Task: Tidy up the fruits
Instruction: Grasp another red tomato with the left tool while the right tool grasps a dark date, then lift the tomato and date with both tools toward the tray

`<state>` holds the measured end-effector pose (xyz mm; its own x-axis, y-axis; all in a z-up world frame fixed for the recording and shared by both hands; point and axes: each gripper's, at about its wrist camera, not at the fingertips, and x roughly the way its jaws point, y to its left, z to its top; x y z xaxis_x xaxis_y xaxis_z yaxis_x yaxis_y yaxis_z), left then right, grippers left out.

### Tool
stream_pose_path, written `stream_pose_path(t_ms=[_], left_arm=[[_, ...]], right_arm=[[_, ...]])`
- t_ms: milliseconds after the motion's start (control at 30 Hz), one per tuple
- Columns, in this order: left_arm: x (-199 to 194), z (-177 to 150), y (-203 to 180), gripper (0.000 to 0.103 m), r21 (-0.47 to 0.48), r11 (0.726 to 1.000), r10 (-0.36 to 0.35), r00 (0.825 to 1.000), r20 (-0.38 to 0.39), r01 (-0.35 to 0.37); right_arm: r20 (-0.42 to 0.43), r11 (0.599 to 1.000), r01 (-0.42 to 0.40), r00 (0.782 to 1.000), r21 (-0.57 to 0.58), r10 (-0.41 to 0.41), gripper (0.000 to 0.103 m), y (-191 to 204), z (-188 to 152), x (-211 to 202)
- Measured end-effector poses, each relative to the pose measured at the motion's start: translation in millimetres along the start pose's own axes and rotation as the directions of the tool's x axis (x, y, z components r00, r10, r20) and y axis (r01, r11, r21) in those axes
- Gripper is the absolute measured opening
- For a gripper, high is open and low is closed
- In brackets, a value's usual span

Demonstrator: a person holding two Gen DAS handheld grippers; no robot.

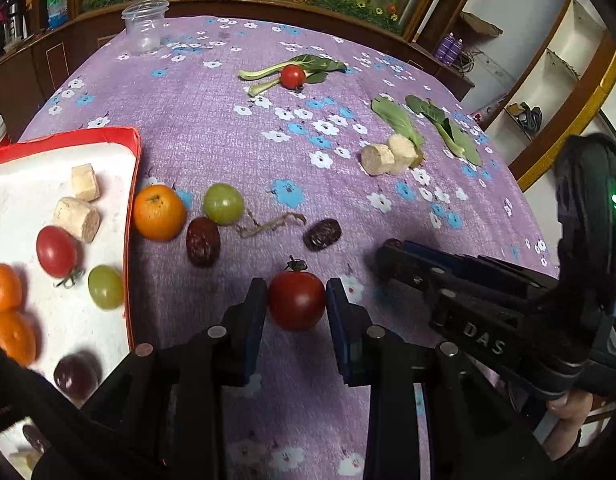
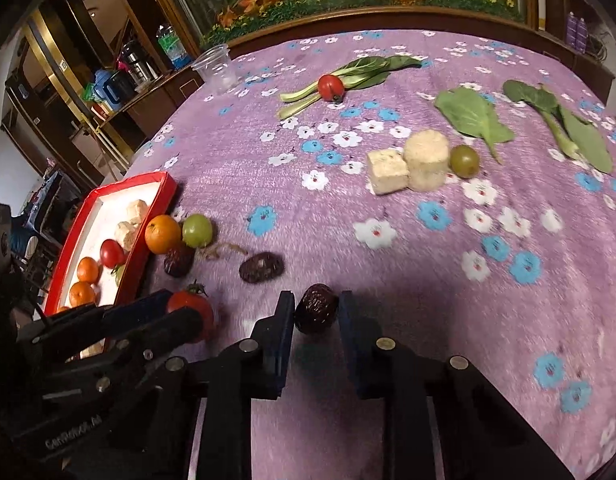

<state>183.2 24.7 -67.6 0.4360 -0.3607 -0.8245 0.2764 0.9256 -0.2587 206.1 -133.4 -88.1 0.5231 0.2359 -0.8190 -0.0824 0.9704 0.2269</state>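
My left gripper (image 1: 296, 283) is shut on a red cherry tomato (image 1: 296, 301) just above the purple flowered cloth, right of the red-rimmed white tray (image 1: 132, 184). The right wrist view shows that tomato (image 2: 196, 304) in the left gripper's fingers (image 2: 176, 320). My right gripper (image 2: 316, 296) is shut on a wrinkled dark red date (image 2: 316, 309) low over the cloth. The tray holds mandarins (image 1: 4, 286), a tomato (image 1: 56, 251), a green grape (image 1: 105, 287), a dark grape (image 1: 75, 376) and beige chunks (image 1: 76, 218). Loose beside it lie a mandarin (image 1: 159, 212), a green grape (image 1: 223, 204) and two dates (image 1: 203, 241) (image 1: 322, 234).
Farther back lie beige chunks (image 2: 411, 164) with a green grape (image 2: 464, 161), leafy greens (image 2: 473, 116) (image 2: 563, 132), another tomato (image 2: 331, 87) on green stalks, and a clear plastic cup (image 2: 216, 68). A dry stem (image 1: 268, 225) lies between the dates. Wooden cabinets edge the table behind.
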Motion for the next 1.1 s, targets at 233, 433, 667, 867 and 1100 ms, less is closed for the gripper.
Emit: stream_pose_path(t_ms=[233,433,667,867,1100], left_arm=[[-17.2,-18.2,-20.8,0.027,0.045,0.999,-0.013,1.0,0.012,0.013],[-46.5,-32.4,-32.6,0.027,0.071,0.997,-0.026,0.999,0.045,0.023],[-82.9,-42.4,-35.1,0.027,0.08,0.997,-0.019,0.995,0.096,0.012],[-108.8,-54.7,-32.3,0.027,0.074,0.997,0.0,0.991,0.131,-0.01],[-140.6,-70.9,-13.1,0.027,0.024,0.999,0.037,0.985,0.166,-0.041]], right_arm=[[0.071,0.997,0.074,0.995,-0.036,-0.071,0.023,8.5,-27.3,-45.5],[0.124,0.994,0.098,0.988,-0.045,-0.092,0.023,19.8,-45.0,-82.9],[0.159,0.994,0.089,0.984,-0.061,-0.078,0.022,38.5,-52.1,-112.5],[0.183,0.995,0.064,0.982,-0.082,-0.048,0.022,56.7,-61.9,-128.8],[0.199,0.992,0.024,0.98,-0.12,0.0,0.019,77.3,-75.3,-143.5]])
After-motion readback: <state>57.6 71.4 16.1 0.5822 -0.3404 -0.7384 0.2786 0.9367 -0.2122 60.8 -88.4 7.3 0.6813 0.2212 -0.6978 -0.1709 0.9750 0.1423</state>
